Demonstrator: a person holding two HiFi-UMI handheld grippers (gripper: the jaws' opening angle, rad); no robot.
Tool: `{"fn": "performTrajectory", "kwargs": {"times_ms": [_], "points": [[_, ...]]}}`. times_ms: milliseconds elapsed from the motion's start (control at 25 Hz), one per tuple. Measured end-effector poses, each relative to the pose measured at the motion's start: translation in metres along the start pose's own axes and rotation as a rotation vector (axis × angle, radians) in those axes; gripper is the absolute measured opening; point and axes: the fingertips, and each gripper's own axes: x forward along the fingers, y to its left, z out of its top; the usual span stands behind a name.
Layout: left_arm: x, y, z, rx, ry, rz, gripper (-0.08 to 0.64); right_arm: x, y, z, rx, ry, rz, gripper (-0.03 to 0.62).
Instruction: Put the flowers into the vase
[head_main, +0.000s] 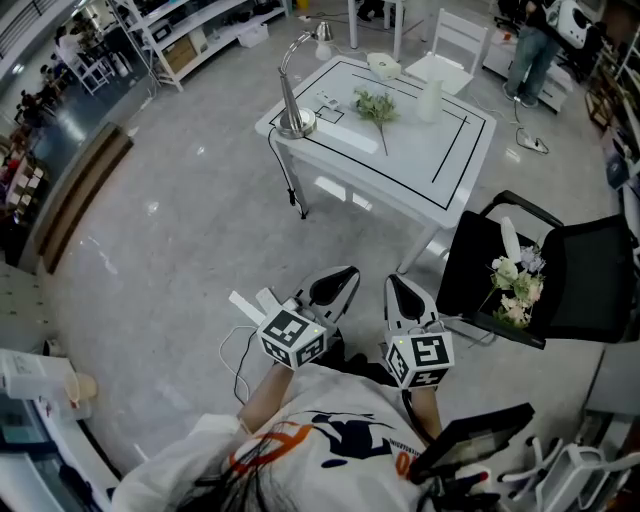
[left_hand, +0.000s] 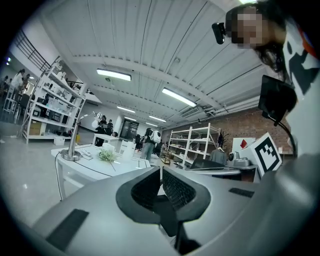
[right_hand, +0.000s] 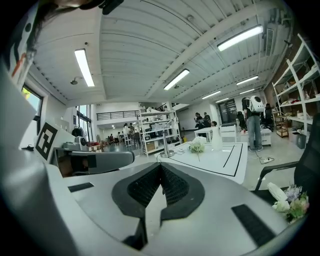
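Both grippers are tucked in close to the person's body, side by side, pointing roughly fwd toward the table. Left gripper (head_main: 345, 277): jaws fully closed, pads pressed together, nothing btwn them. Right gripper (head_main: 396, 285): same deal, closed up and empty.

The white table (head_main: 455, 180) is well apart from them, across a stretch of grey floor (head_main: 180, 230). On it, inside the black outline:
- a green sprig (head_main: 376, 107) lying flat, about mid-table
- the white vase (head_main: 430, 100), upright, just right of the sprig, not touching it afaict
- a silver desk lamp (head_main: 293, 100) on the left corner, w/ its cord (head_main: 290, 180) hanging off the edge
- a small whitish round thing (head_main: 383, 66) at the far edge, too small to tell what it is

A bunch of flowers (head_main: 517, 282), white and pale purple, lies on the seat of a black chair (head_main: 590, 285) off to the right, near the right gripper but not touching it. So neither the sprig nor the bunch is in the vase.

Beyond the table there's a white chair (head_main: 455, 45), and a bystander (head_main: 530, 50) standing further back on the right.
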Motion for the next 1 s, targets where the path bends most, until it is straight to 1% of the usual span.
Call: {"fn": "performTrajectory", "kwargs": {"times_ms": [240,440,560,760,1000], "points": [[0.012,0.015,0.0,0.001,0.014,0.001,0.011,0.023,-0.007,-0.002,0.019,0.017,0.017,0.012],[0.029,0.045,0.0,-0.005,0.021,-0.002,0.011,0.057,-0.014,0.002,0.027,0.024,0.027,0.012],[0.045,0.07,0.007,0.0,0.02,-0.017,0.011,0.085,-0.021,0.008,0.027,0.027,0.027,0.012],[0.075,0.121,0.029,0.015,0.021,-0.043,0.011,0.143,-0.032,0.025,0.043,0.027,0.018,0.012],[0.108,0.183,0.051,0.001,0.024,-0.09,0.011,0.212,-0.04,0.046,0.049,0.042,-0.006,0.012]]}}
